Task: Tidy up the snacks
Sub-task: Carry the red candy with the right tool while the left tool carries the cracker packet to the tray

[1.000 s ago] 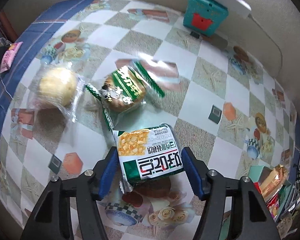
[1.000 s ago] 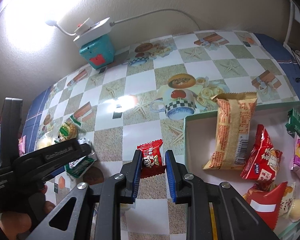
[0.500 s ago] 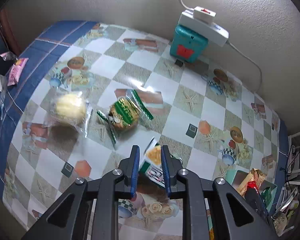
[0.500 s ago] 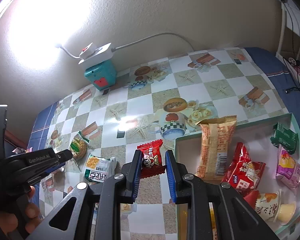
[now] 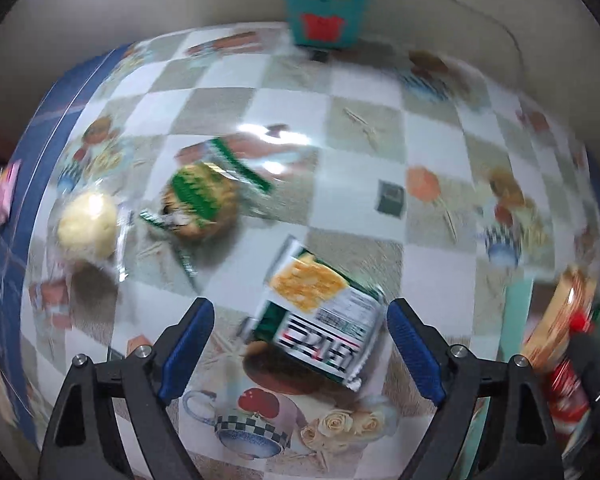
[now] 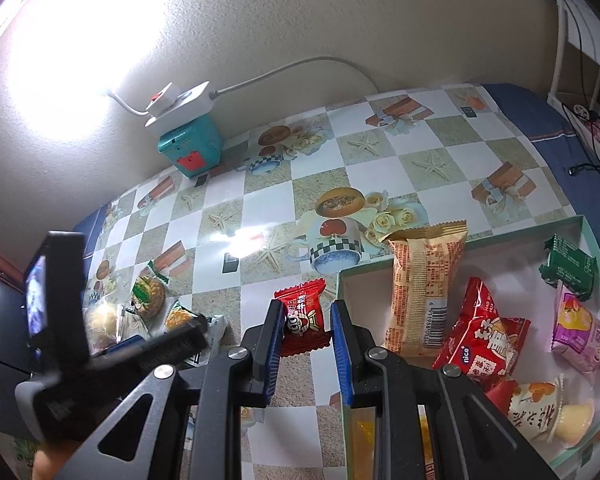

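A green-and-white cracker packet (image 5: 324, 316) lies tilted on the checked tablecloth. My left gripper (image 5: 300, 304) points down over it. Its jaws are opening wide on either side and neither blue pad presses on the packet. The left wrist view is blurred by motion. My right gripper (image 6: 308, 306) is shut on a small red candy packet (image 6: 302, 314), held above the table just left of the white tray (image 6: 460, 250). In the tray lie several snacks, among them an orange wafer pack (image 6: 422, 288) and a red bag (image 6: 480, 336).
A round yellow cake (image 5: 86, 224) in clear wrap and a green-labelled cookie (image 5: 200, 204) lie left of the cracker packet. A teal box (image 6: 190, 146) carrying a power strip stands by the wall. The tray's teal rim (image 5: 516, 320) shows at right.
Half a second ago the left jaws were shut on the cracker packet, held up. Now they stand wide apart and the packet lies loose between them. The right gripper keeps its candy.
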`<state>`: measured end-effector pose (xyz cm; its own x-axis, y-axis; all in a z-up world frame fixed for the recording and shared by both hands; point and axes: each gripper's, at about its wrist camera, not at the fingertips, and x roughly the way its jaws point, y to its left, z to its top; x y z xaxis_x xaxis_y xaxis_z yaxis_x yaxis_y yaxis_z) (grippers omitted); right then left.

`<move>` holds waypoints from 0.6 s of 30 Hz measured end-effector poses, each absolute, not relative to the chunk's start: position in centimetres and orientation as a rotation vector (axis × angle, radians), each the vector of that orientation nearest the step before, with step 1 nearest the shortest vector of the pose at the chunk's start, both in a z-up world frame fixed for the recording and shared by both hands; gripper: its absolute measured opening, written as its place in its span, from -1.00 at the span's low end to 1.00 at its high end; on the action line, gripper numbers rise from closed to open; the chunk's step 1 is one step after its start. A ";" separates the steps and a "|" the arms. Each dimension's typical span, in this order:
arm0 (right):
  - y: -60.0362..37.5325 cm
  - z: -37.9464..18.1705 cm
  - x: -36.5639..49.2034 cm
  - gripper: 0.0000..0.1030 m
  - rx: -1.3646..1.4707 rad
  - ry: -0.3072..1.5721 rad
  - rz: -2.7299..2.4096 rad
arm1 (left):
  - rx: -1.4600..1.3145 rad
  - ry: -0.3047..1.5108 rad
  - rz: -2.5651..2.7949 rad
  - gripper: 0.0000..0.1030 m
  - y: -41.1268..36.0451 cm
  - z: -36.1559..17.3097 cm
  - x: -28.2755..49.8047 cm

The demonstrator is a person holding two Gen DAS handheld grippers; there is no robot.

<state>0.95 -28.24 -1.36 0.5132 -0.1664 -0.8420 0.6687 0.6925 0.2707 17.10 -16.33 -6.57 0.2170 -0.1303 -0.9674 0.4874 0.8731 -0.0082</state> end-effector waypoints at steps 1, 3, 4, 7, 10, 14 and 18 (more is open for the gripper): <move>-28.3 -1.4 0.9 -0.51 0.636 0.900 -0.544 | 0.352 1.286 -0.441 0.72 -16.7 -6.8 16.8; -28.4 -1.4 0.9 -0.51 0.638 0.903 -0.544 | 0.384 1.286 -0.430 0.72 -17.1 -7.3 16.5; -28.4 -1.5 0.9 -0.51 0.639 0.904 -0.544 | 0.403 1.284 -0.418 0.72 -17.3 -7.6 16.4; -28.5 -1.5 0.8 -0.51 0.643 0.904 -0.545 | 0.432 1.292 -0.391 0.72 -17.2 -8.6 16.4; -28.5 -1.5 0.8 -0.51 0.644 0.905 -0.546 | 0.402 1.295 -0.379 0.72 -16.8 -9.0 16.6; -28.6 -1.7 0.9 -0.51 0.649 0.909 -0.547 | 0.372 1.288 -0.390 0.40 -16.4 -8.5 17.1; -28.7 -1.7 0.8 -0.51 0.651 0.911 -0.549 | 0.341 1.310 -0.382 0.26 -15.9 -8.0 17.3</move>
<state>0.81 -28.66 -1.74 0.5044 -0.1574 -0.8490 0.6772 0.6821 0.2759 17.31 -15.94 -7.96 0.2123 -0.0790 -0.9740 0.4570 0.8890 0.0275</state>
